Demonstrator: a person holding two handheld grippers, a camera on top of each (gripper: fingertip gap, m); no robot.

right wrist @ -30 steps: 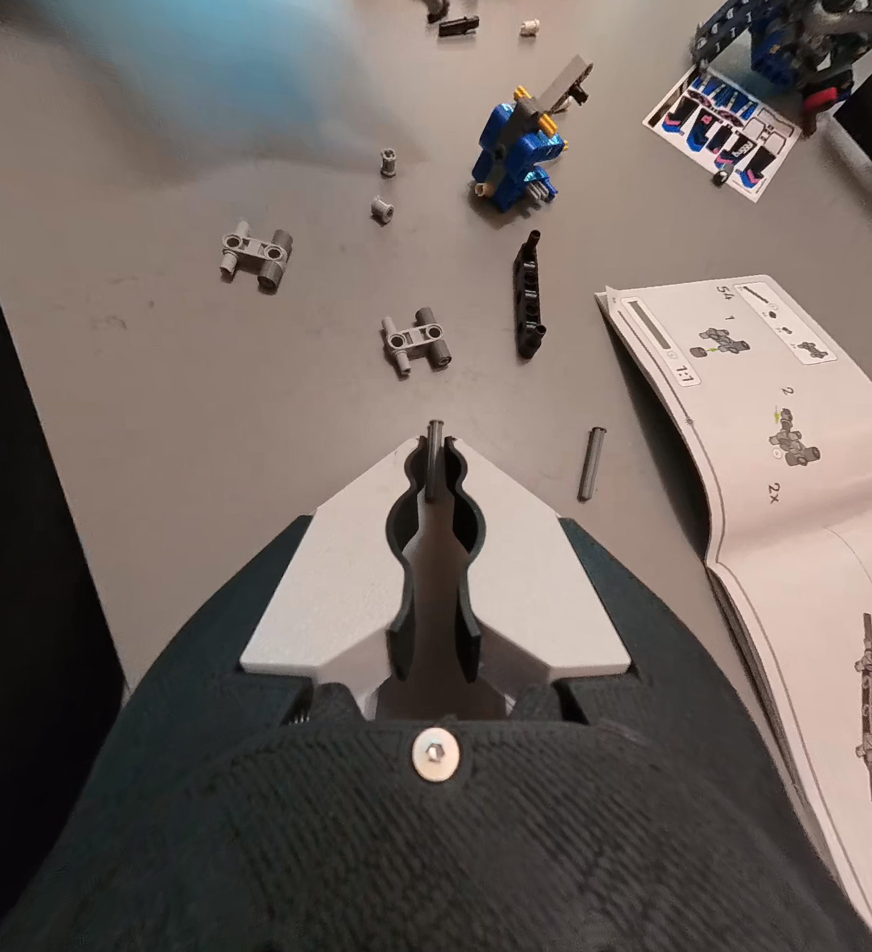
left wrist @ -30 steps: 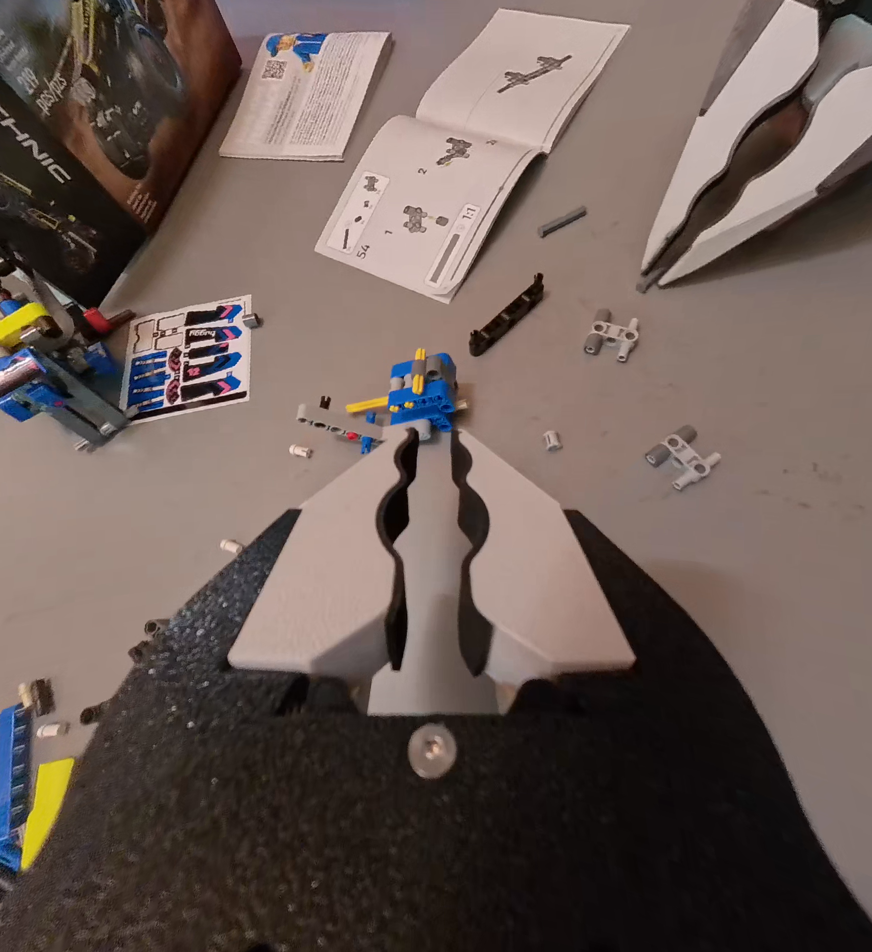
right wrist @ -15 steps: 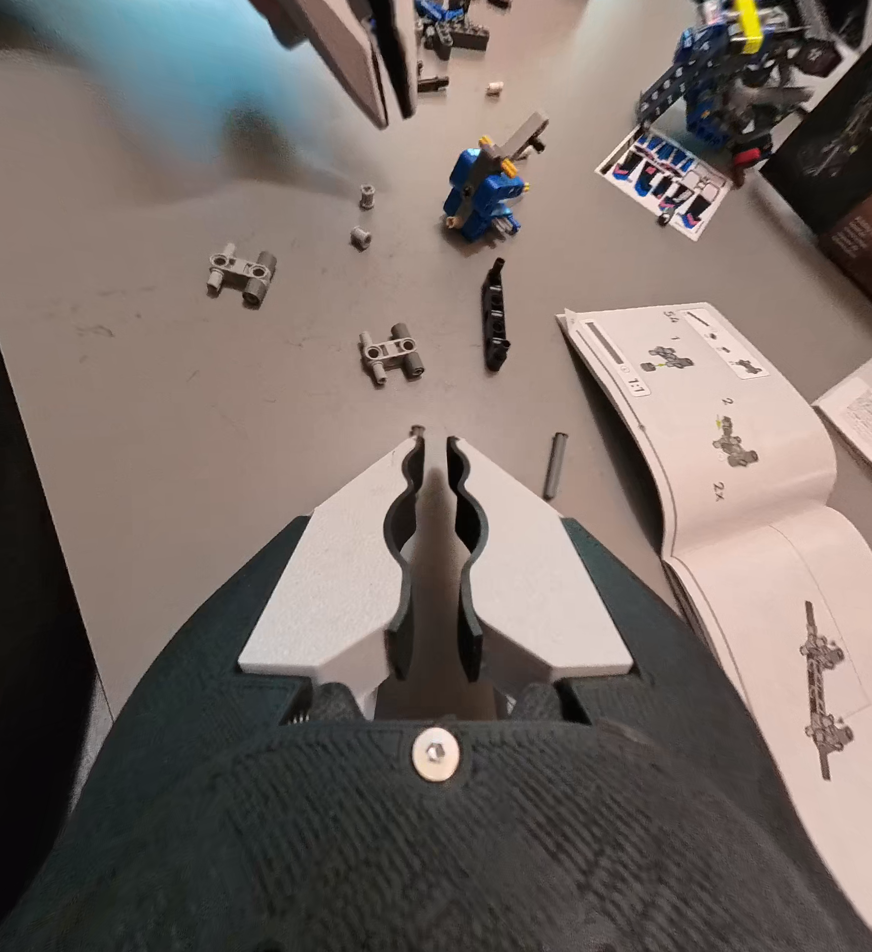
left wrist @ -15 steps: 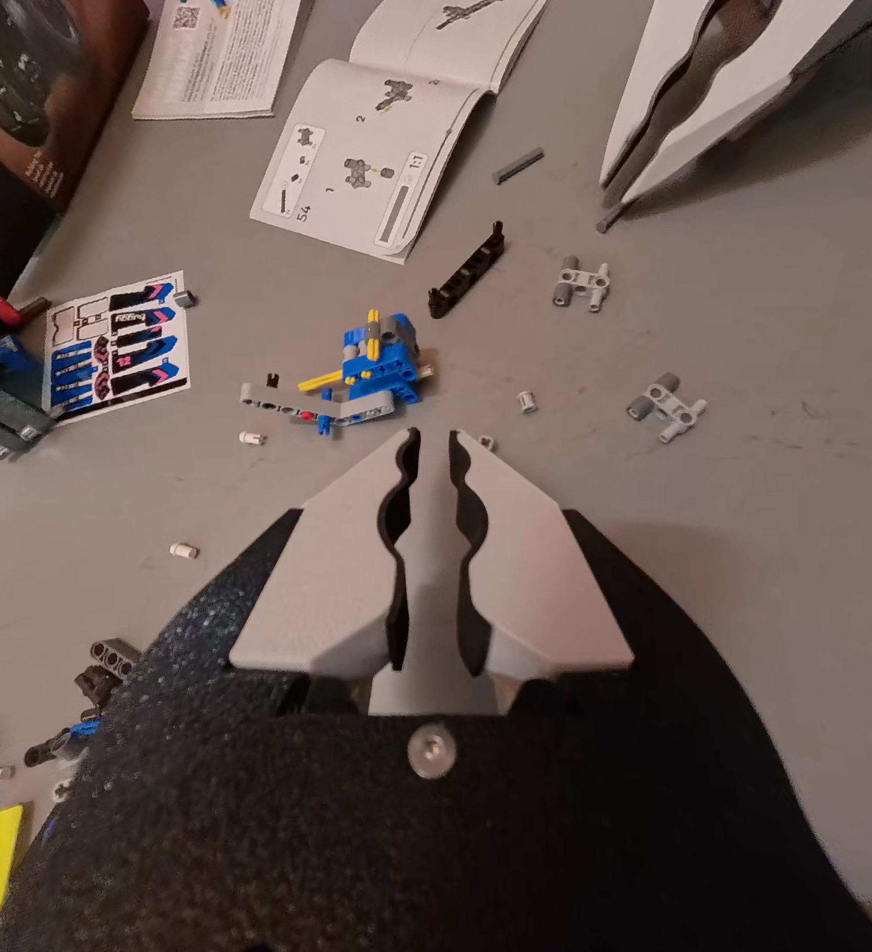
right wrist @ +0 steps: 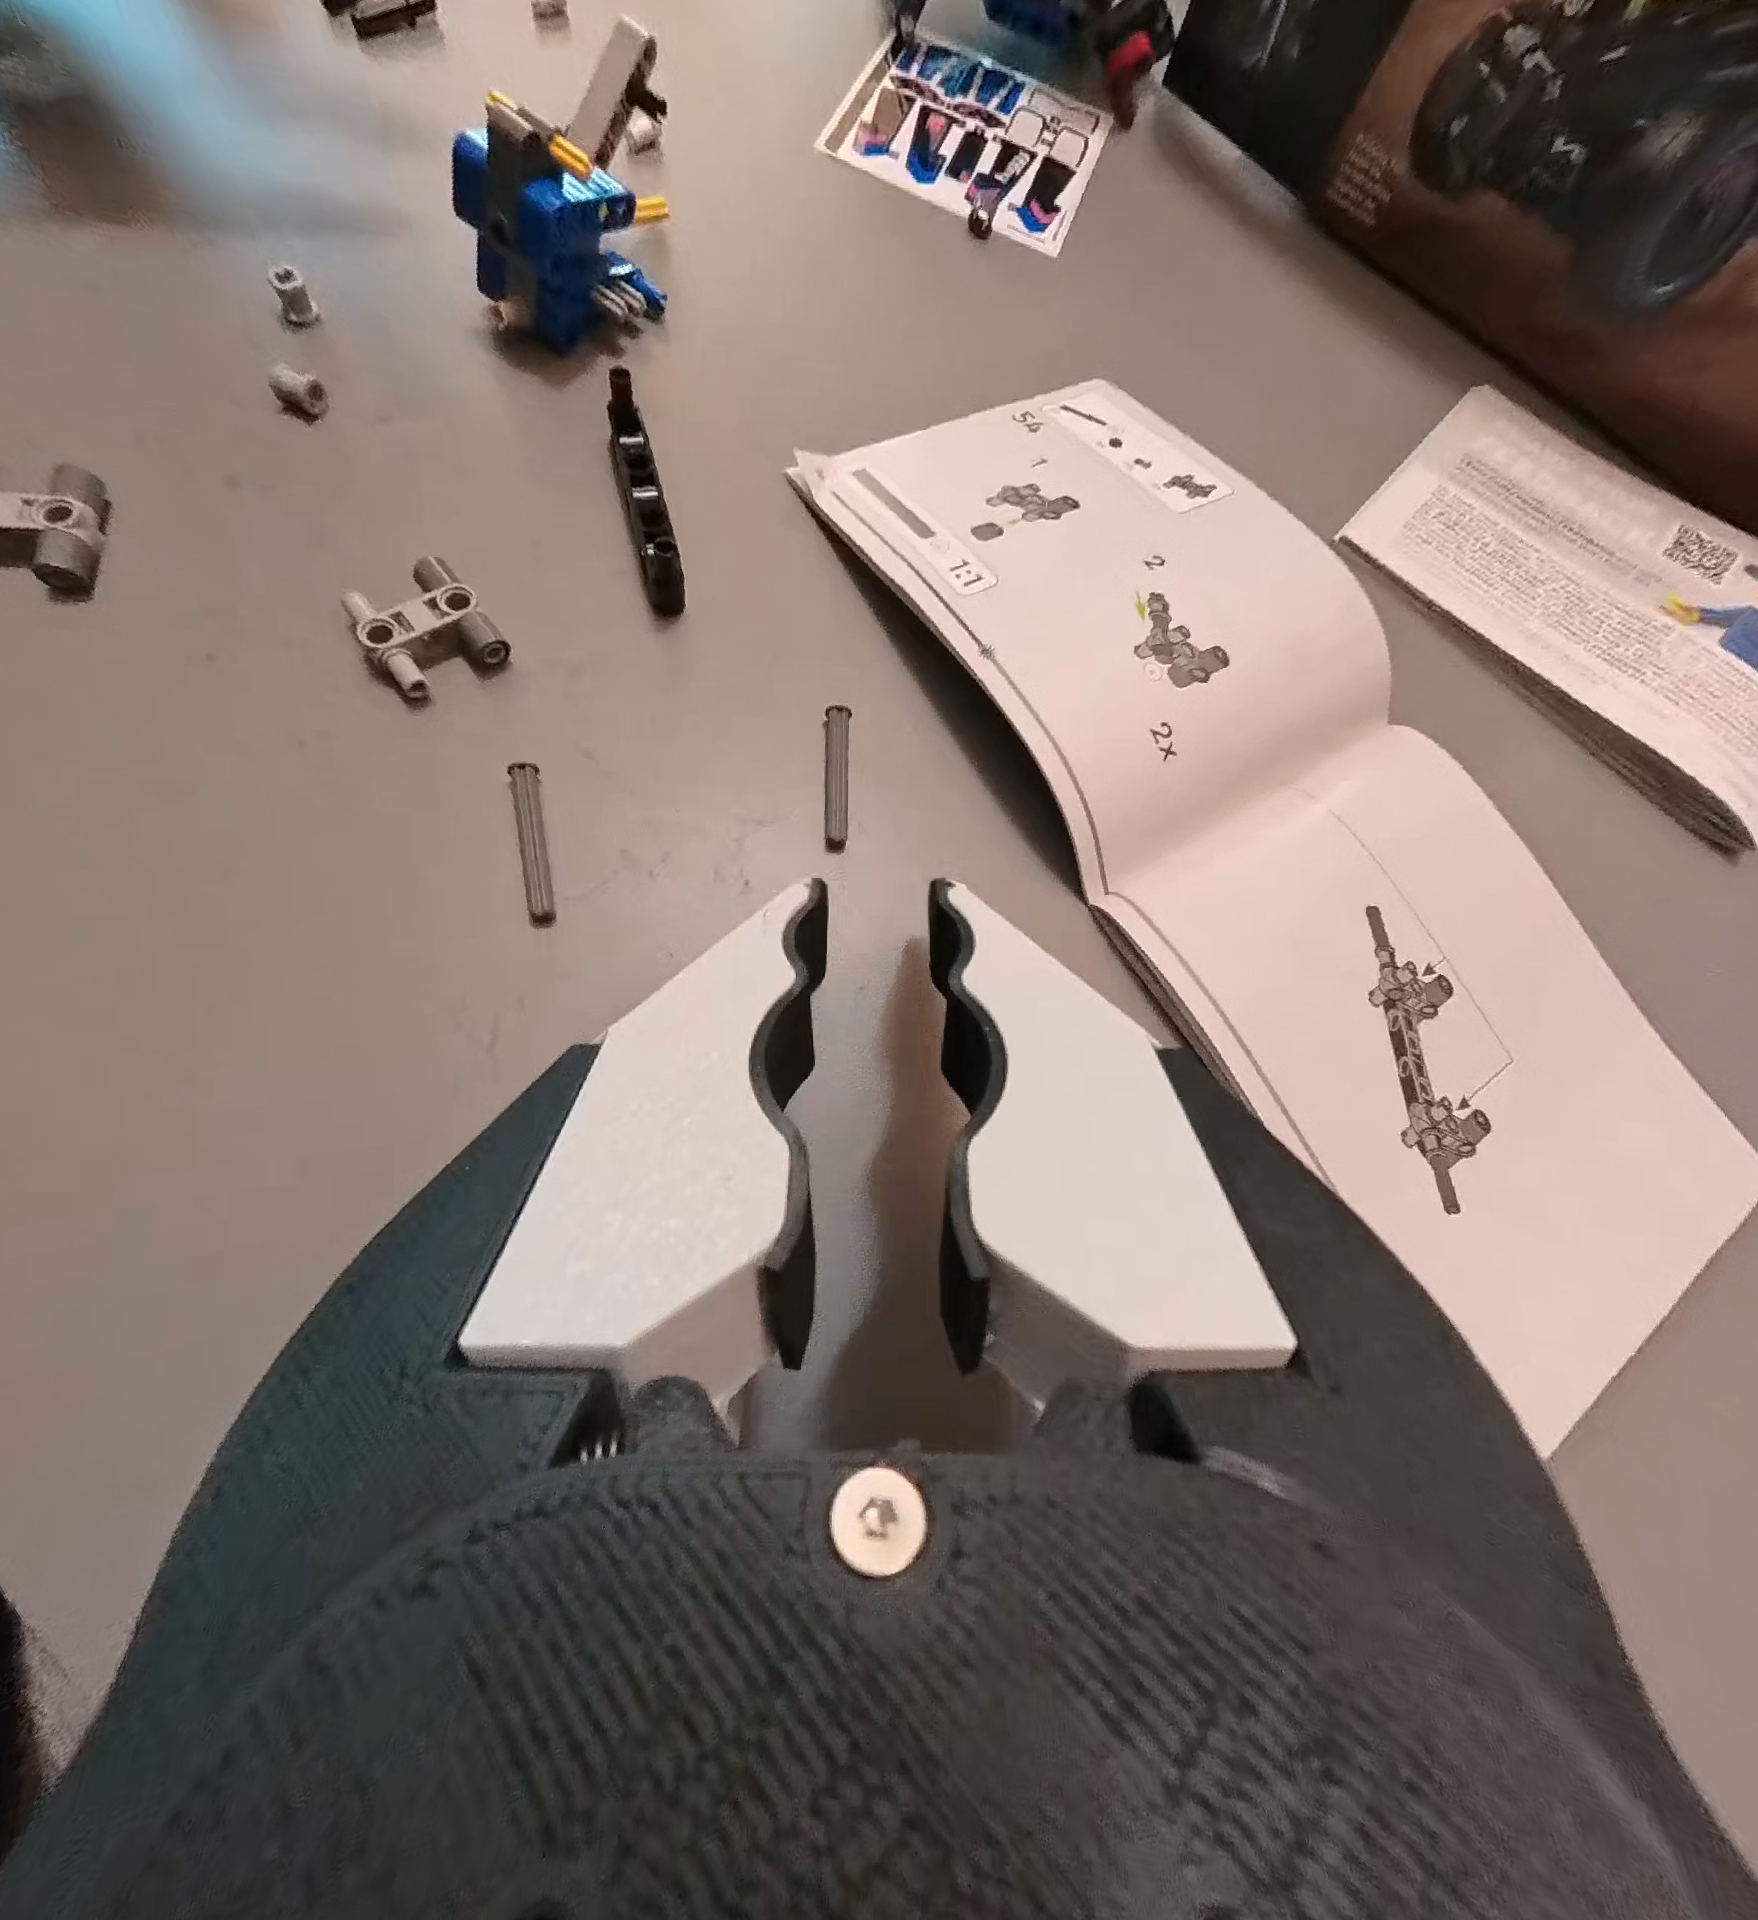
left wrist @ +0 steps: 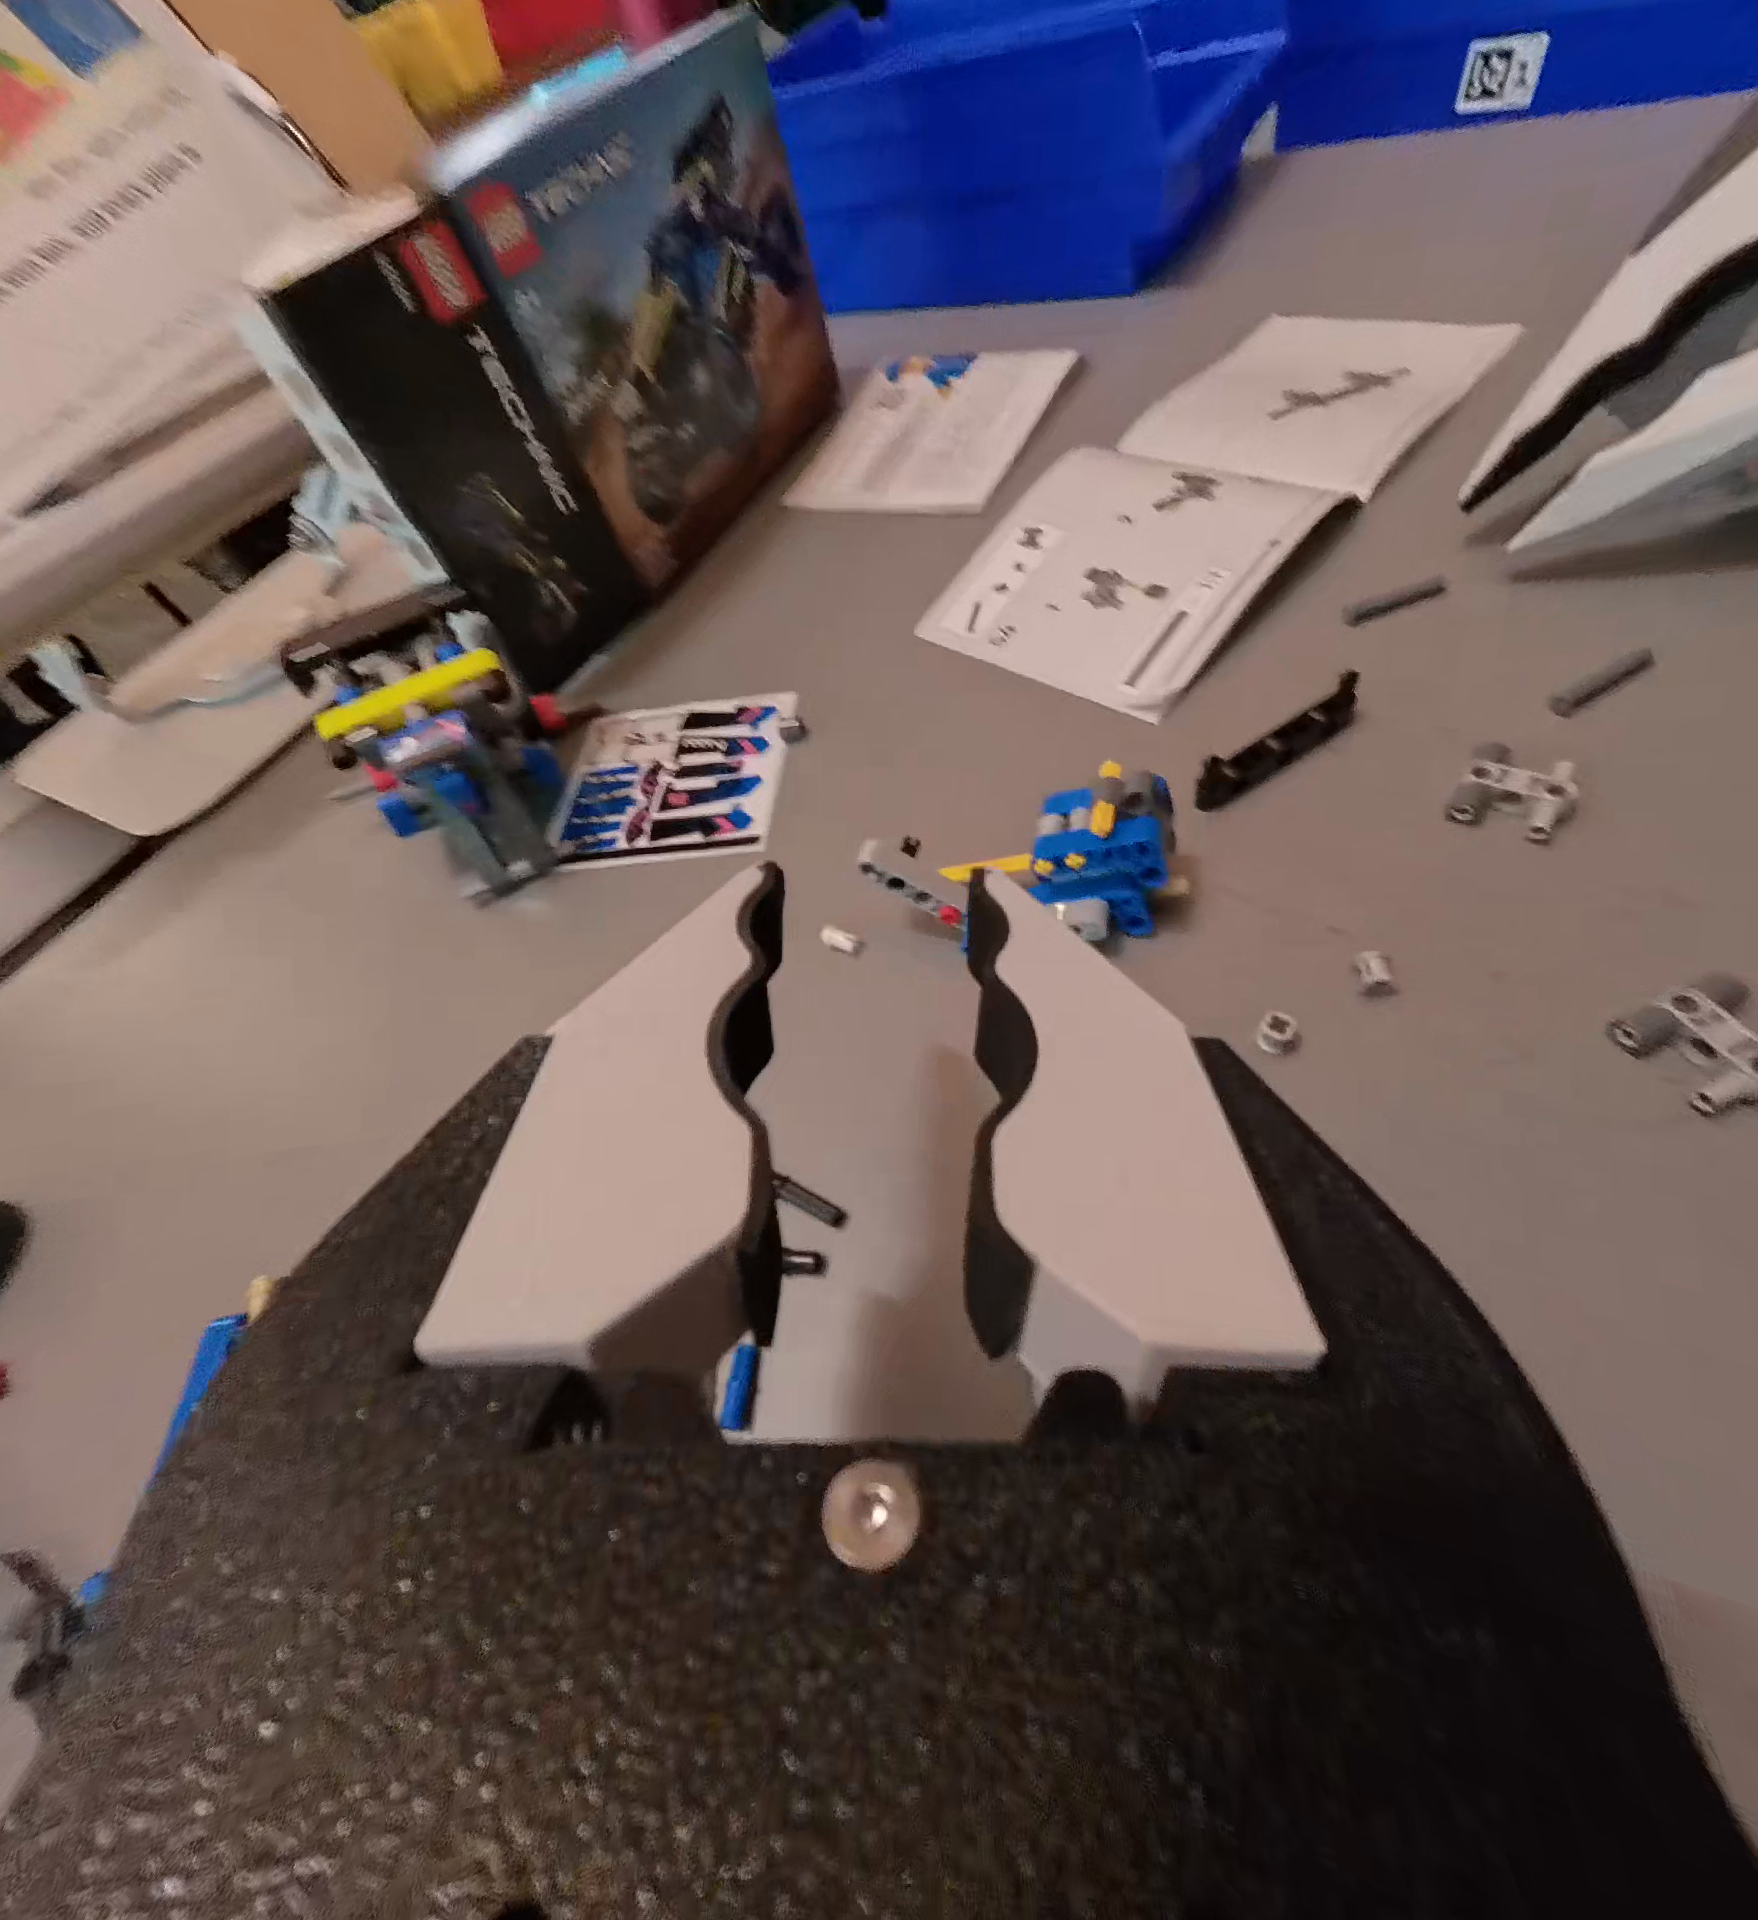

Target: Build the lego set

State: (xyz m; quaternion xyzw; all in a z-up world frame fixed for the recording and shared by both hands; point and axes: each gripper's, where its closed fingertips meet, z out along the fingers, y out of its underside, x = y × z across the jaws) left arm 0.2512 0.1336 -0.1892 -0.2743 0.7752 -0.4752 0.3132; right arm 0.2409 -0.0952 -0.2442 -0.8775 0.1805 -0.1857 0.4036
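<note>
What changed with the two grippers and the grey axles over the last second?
The right gripper let go of the dark grey axle it pinched a second ago; that axle now lies on the table left of the second axle, and the gripper has opened. The left gripper backed away from the blue sub-assembly and opened wide. The black beam and open instruction booklet stayed put.

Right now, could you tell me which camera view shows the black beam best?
The right wrist view: the black beam lies sharp, its holes showing, beside the open booklet. The left wrist view shows it farther off and blurred.
</note>
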